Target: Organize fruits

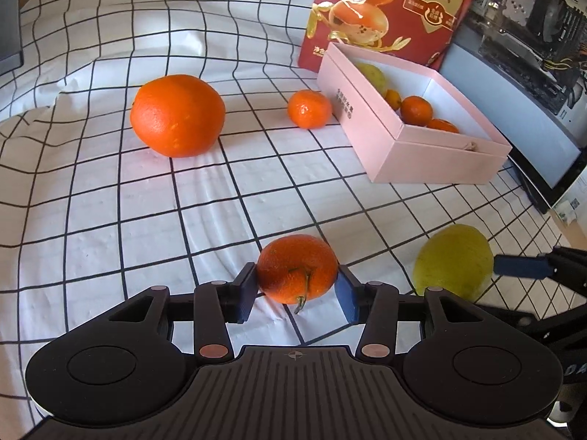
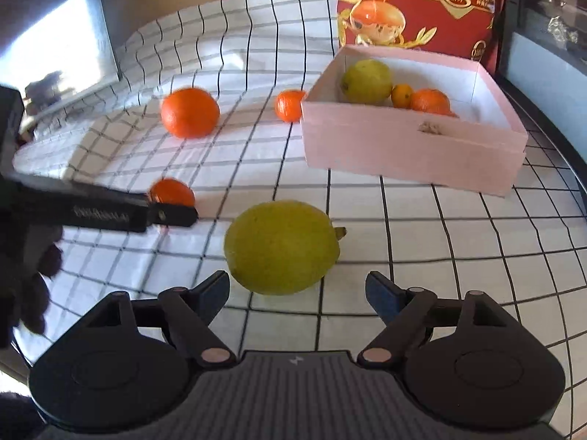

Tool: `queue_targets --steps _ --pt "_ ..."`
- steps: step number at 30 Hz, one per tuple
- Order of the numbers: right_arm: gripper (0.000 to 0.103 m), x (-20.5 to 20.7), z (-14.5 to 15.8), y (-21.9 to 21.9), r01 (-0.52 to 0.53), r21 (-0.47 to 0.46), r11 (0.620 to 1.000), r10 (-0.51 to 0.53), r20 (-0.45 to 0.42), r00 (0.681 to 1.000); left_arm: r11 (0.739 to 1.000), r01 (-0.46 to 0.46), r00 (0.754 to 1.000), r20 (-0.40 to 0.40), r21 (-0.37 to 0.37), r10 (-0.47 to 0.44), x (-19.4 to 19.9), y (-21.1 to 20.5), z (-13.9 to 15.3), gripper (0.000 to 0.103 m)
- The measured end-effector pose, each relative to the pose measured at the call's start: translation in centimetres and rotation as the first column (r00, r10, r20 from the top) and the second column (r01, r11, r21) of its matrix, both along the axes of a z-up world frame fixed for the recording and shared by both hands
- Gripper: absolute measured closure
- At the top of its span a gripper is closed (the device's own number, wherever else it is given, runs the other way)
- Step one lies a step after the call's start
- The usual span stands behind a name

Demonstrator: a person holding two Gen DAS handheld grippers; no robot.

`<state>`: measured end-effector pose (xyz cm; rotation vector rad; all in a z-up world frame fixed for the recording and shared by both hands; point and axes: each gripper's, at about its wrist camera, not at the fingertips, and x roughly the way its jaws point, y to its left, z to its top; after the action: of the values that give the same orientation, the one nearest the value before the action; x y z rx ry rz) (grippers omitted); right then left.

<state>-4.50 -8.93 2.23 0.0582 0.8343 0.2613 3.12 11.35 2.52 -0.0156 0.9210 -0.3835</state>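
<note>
Both grippers gape, nothing gripped: left gripper [image 1: 295,291] straddles stemmed tangerine [image 1: 297,268]; right gripper [image 2: 297,291] behind green citrus [image 2: 281,246], advance first.

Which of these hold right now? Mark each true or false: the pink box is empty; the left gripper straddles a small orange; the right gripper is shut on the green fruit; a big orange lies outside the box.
1. The pink box is empty: false, it holds a green fruit and small oranges.
2. The left gripper straddles a small orange: true.
3. The right gripper is shut on the green fruit: false, its jaws stand open short of it.
4. A big orange lies outside the box: true.
</note>
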Motion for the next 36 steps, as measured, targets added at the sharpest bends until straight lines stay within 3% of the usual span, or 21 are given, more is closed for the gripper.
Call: queue_targets --steps 10,14,20,27,32,36 --pt "0.021 1.6 2.4 -0.5 0.08 0.114 0.99 -0.083 0.021 0.996 0.999 -0.007 1.0 -0.012 0.05 0.007 -0.5 -0.5 0.2 0.052" --pt "0.021 2.7 1.5 -0.4 0.107 0.084 0.991 -0.105 -0.024 0.994 0.999 -0.011 1.0 -0.015 0.043 0.011 -0.8 -0.3 0.2 0.052" --pt "0.02 2.7 -0.7 0.0 0.068 0.077 0.995 -0.059 -0.112 0.992 0.999 -0.014 1.0 -0.018 0.036 0.014 -0.8 -0.2 0.2 0.052" --pt "0.02 2.5 -0.8 0.9 0.036 0.023 0.999 -0.034 -0.081 0.996 0.999 -0.015 1.0 -0.018 0.031 0.015 -0.8 -0.2 0.2 0.052" --pt "0.014 2.2 -1.1 1.4 0.013 -0.02 1.0 -0.014 -0.047 0.999 0.999 -0.039 0.999 -0.036 -0.019 0.038 -0.4 0.3 0.2 0.052" --pt "0.013 1.6 -1.6 2.7 -0.008 -0.108 0.994 0.007 -0.011 1.0 0.999 -0.045 0.998 -0.043 -0.022 0.044 0.2 0.1 0.2 0.052"
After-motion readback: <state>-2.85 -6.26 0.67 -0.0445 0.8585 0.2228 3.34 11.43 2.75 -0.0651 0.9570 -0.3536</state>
